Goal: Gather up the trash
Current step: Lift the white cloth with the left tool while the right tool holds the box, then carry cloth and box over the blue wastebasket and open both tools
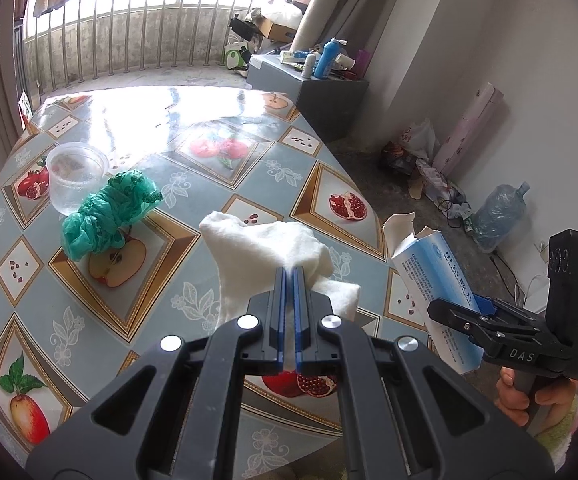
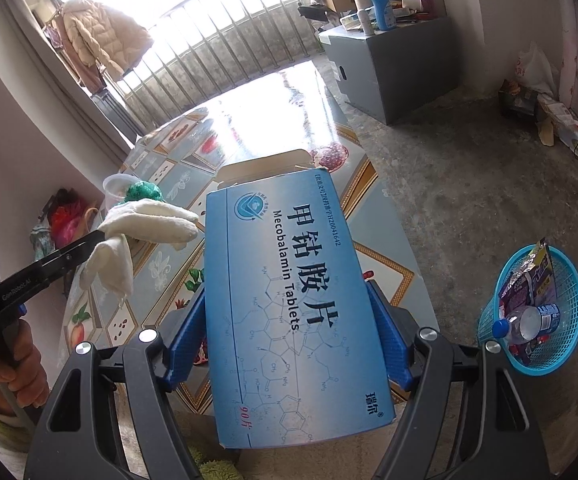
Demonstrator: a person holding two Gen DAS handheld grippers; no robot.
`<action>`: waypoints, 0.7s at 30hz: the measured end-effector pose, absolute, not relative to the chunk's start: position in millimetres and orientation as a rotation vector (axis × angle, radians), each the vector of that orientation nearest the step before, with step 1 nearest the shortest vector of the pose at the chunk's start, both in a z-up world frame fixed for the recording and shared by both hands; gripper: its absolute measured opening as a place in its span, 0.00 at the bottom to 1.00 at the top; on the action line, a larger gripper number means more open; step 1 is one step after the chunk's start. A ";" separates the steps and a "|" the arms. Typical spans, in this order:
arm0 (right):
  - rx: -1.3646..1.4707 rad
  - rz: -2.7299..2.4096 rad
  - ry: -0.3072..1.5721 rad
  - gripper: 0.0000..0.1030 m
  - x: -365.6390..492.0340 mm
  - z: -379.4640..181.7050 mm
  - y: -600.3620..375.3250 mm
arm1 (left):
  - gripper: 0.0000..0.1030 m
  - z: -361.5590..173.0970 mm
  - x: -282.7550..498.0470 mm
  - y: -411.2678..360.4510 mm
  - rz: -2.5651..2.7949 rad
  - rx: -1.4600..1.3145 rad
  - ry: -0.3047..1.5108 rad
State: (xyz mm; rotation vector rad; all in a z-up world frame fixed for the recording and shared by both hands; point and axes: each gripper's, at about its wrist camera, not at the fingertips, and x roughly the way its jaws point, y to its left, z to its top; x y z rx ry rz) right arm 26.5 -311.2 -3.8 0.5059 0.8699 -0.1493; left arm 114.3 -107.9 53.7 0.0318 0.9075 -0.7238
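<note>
My left gripper is shut on a crumpled white tissue and holds it above the fruit-patterned table. The tissue also shows in the right wrist view. My right gripper is shut on a blue medicine box, its top flap open, held over the table's right edge. The box also shows in the left wrist view. A green plastic bag and a clear plastic cup lie on the table's left side. A blue mesh trash basket stands on the floor at right.
The basket holds a plastic bottle and wrappers. A grey cabinet with bottles stands beyond the table. Clutter and bags lie along the right wall, with a large water jug. A railing runs behind.
</note>
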 end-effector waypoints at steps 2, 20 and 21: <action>0.514 -0.151 0.859 0.71 23.5 -1.9 -314.3 | 0.02 56.3 112.1 -111.7 -0.733 0.040 0.902; 0.661 -0.227 0.738 0.71 -27.9 1.3 -372.8 | 0.02 81.2 91.3 -198.5 -0.901 0.138 0.871; 0.673 -0.240 0.727 0.71 -33.4 1.8 -379.2 | 0.02 82.4 89.6 -207.6 -0.918 0.147 0.870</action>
